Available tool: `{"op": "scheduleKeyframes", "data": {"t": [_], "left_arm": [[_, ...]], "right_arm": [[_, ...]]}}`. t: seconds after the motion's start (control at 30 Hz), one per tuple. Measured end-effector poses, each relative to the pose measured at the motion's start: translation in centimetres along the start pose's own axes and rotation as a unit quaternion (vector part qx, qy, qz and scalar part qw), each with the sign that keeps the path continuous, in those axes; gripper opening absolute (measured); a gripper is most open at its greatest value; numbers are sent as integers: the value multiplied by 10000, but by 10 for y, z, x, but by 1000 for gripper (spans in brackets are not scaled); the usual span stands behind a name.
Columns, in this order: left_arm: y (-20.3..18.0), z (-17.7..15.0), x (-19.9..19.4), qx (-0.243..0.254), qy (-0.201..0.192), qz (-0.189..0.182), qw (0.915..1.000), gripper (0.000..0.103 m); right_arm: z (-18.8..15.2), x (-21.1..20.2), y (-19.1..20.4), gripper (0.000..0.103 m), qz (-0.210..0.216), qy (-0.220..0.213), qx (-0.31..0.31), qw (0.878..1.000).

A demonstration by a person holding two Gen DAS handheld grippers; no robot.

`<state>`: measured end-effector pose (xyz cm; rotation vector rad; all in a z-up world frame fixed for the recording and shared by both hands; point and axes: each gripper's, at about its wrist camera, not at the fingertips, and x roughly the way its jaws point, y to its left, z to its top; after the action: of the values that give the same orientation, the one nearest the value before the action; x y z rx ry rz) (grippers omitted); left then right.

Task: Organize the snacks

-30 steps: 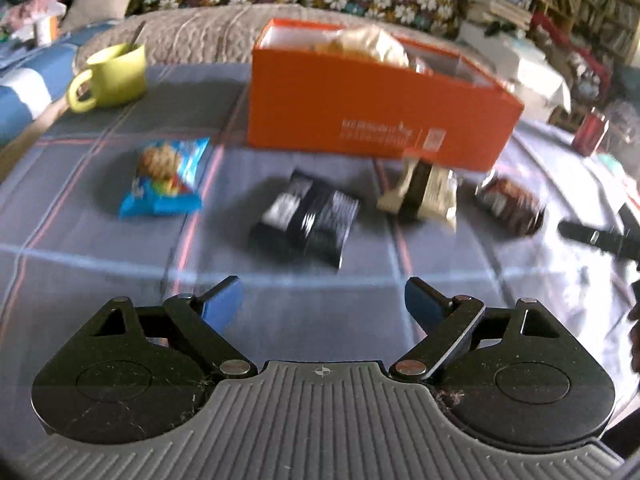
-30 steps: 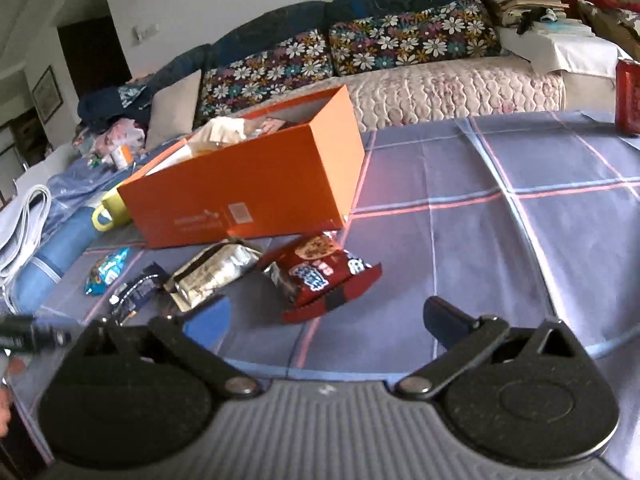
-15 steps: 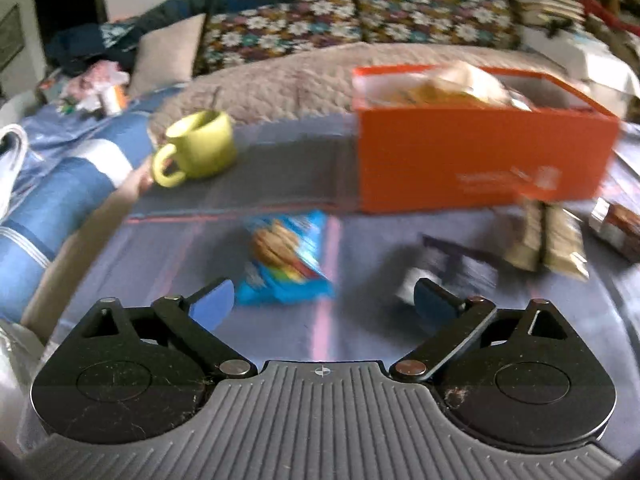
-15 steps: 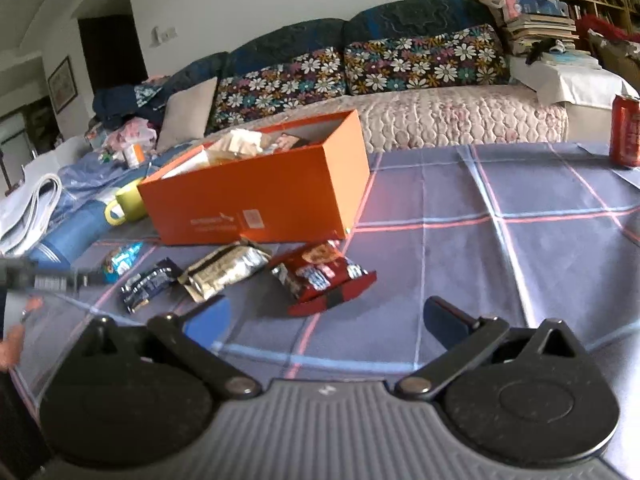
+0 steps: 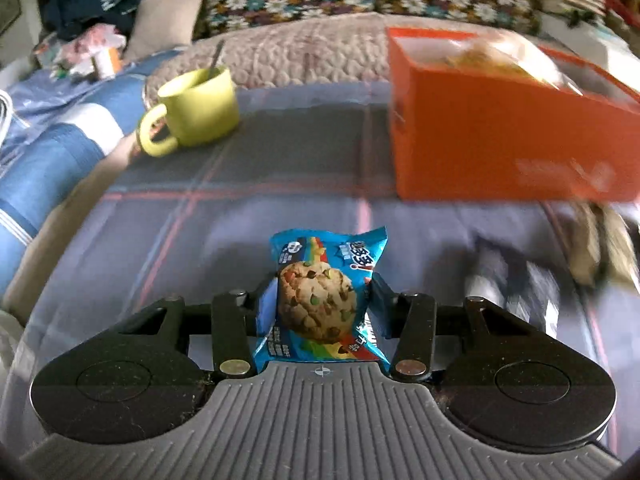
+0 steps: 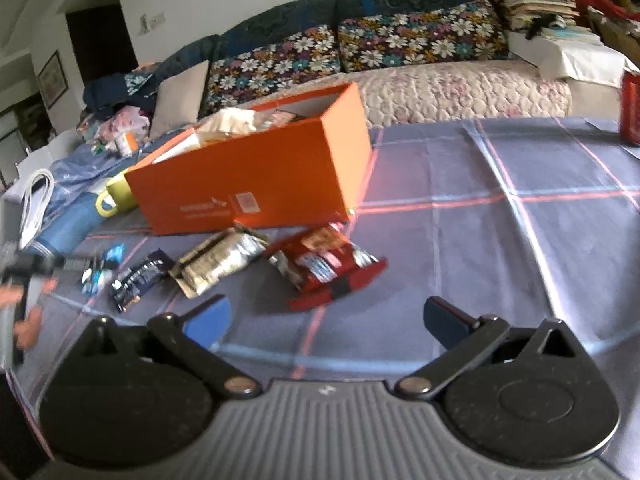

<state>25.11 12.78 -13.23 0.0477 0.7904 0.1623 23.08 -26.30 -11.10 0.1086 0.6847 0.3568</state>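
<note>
My left gripper (image 5: 320,304) is shut on a blue cookie packet (image 5: 322,300), pinched between both fingers just above the checked tablecloth. The orange box (image 5: 508,128) with snacks inside stands ahead to the right; it also shows in the right wrist view (image 6: 256,176). My right gripper (image 6: 326,316) is open and empty above the cloth. In front of it lie a red snack packet (image 6: 324,268), a gold packet (image 6: 220,260) and a black packet (image 6: 136,280). The left gripper with the blue packet (image 6: 100,268) shows blurred at the far left.
A yellow-green mug (image 5: 196,108) with a spoon stands at the back left of the table. A red can (image 6: 630,108) stands at the far right. A sofa with flowered cushions (image 6: 360,52) runs behind the table. Blurred black and gold packets (image 5: 560,272) lie right of my left gripper.
My left gripper swung left to the blue cookie packet and closed on it. My right gripper stayed open and shifted only slightly.
</note>
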Motion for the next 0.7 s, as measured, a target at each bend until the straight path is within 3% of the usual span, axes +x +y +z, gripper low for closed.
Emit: {"op": "scheduleKeyframes", "data": {"t": [0.13, 0.3, 0.47, 0.6, 0.7], "left_arm": [[-14, -34, -31, 132, -210, -28, 9997, 13], [-11, -39, -38, -305, -95, -498, 9982, 21], [-15, -35, -40, -261, 60, -554, 9981, 28], [-15, -42, -42, -234, -5, -626, 9978, 38], [-22, -47, -43, -163, -81, -545, 9983, 44]], "right_arm": [[13, 20, 15, 103, -154, -38, -210, 9997], [37, 63, 29, 103, -1052, -86, -795, 9912], [54, 106, 17, 102, -602, 596, -214, 9962], [34, 89, 30, 101, -452, 712, -795, 9933], [12, 73, 34, 88, -492, 596, -1203, 9897]]}}
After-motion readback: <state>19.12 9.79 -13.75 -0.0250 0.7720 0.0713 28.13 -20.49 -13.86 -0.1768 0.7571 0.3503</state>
